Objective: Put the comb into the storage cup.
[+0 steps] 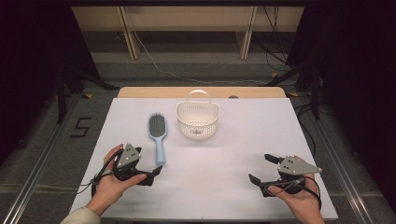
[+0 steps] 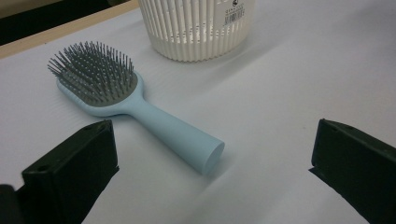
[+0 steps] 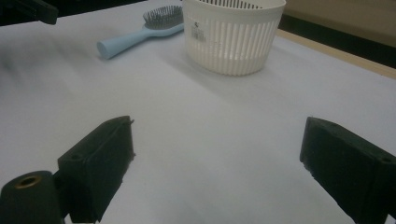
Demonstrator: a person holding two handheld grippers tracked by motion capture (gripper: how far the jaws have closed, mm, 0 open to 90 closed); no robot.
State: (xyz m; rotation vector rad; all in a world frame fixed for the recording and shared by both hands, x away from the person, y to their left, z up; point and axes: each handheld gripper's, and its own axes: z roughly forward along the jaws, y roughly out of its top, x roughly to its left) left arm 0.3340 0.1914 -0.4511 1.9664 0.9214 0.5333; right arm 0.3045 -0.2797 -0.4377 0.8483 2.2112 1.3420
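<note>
A light blue hairbrush (image 1: 157,133) with grey bristles lies flat on the white table cover, its handle pointing toward the near edge. To its right stands a white slatted basket (image 1: 198,119) with a loop handle. My left gripper (image 1: 155,173) is open just below the brush handle's end, nothing between its jaws. In the left gripper view the hairbrush (image 2: 140,109) lies ahead of the open left gripper (image 2: 213,135), with the basket (image 2: 196,28) behind. My right gripper (image 1: 259,168) is open at the near right, holding nothing. From the right gripper (image 3: 217,135), the basket (image 3: 233,37) and hairbrush (image 3: 140,32) are farther off.
The white table cover (image 1: 215,154) spreads over a wooden table whose far edge (image 1: 159,92) shows behind the basket. Cables run across the grey floor beyond. A person's hands hold both grippers at the near edge.
</note>
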